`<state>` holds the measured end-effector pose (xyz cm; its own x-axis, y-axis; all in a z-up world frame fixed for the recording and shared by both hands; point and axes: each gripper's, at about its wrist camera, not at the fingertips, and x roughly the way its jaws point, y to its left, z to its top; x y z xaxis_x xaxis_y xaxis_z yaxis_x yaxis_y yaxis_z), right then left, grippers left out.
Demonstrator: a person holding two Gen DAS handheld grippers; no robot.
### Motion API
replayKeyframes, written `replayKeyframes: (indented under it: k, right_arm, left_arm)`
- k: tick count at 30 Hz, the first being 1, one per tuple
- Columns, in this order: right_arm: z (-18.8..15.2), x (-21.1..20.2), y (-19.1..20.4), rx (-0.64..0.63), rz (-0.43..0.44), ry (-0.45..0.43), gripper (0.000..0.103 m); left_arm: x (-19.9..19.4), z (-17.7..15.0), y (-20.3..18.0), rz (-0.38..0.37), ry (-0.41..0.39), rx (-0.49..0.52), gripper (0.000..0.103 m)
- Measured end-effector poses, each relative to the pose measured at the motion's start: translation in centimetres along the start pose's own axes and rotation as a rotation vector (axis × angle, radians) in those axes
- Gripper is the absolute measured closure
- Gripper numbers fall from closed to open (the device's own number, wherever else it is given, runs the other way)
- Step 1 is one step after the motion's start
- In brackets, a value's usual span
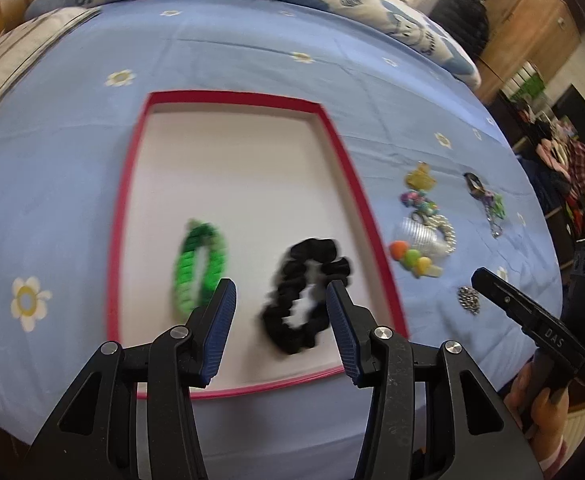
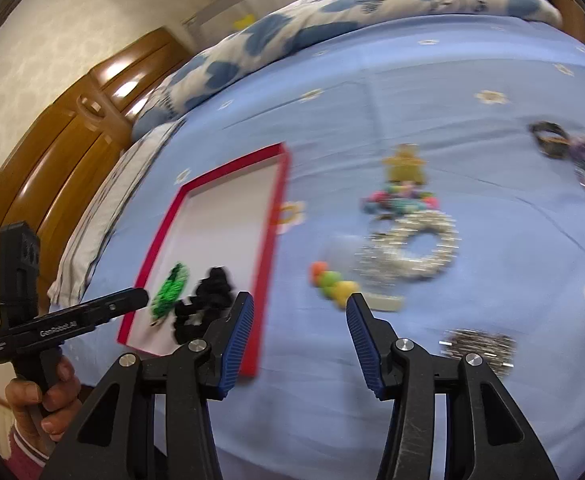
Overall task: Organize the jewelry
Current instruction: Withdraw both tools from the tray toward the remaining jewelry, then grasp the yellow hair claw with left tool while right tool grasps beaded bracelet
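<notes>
Both my tools have jaws apart with nothing between the pads: left tool [image 1: 280,308] hangs over the near end of the shallow red-rimmed white tray [image 1: 334,132] on the blue flowered bedsheet [image 1: 232,44], right tool [image 2: 298,320] over bare sheet just right of that tray. In the tray lie the green braided bracelet [image 1: 200,264] and the black fabric scrunchie [image 1: 304,292], side by side, apart. Still on the sheet right of the tray: pearl-bead bracelet [image 2: 416,250], orange-green-yellow bead string [image 2: 332,282], multicoloured bead cluster [image 2: 400,196], small silver chain pile [image 2: 480,346].
</notes>
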<state>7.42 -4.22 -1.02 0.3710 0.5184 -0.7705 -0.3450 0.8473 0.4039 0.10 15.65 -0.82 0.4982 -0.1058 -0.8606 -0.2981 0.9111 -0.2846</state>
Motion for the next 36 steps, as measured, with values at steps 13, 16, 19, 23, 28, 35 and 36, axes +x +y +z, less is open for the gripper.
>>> replayKeyframes:
  k: [13,16,19,23,28,35,36]
  right_arm:
    - [0.1,-4.1,-7.6,0.132,-0.104,-0.077,0.052]
    - [0.2,-4.6,-8.7,0.142,-0.118,-0.086,0.052]
    - [0.3,-4.7,-9.9,0.158,-0.138,-0.09,0.051]
    - [0.8,-5.0,-11.7,0.178,-0.165,-0.097,0.051]
    - [2.1,-5.5,-14.6,0.204,-0.221,-0.122,0.05]
    - [4.6,-5.2,-18.4,0.213,-0.291,-0.135,0.05]
    - [5.1,-4.9,-19.1,0.21,-0.3,-0.136,0.05]
  left_arm:
    - [2.2,1.8,-7.3,-0.047,0.016,0.121,0.053]
    - [2.7,2.3,-8.4,-0.056,0.021,0.132,0.053]
    - [3.4,2.7,-9.1,-0.063,0.03,0.136,0.051]
    - [4.6,3.5,-10.5,-0.069,0.037,0.151,0.049]
    - [6.4,4.9,-12.3,-0.074,0.053,0.178,0.048]
    - [9.6,7.7,-14.9,-0.088,0.062,0.208,0.039]
    - [10.1,8.2,-15.2,-0.087,0.061,0.211,0.035]
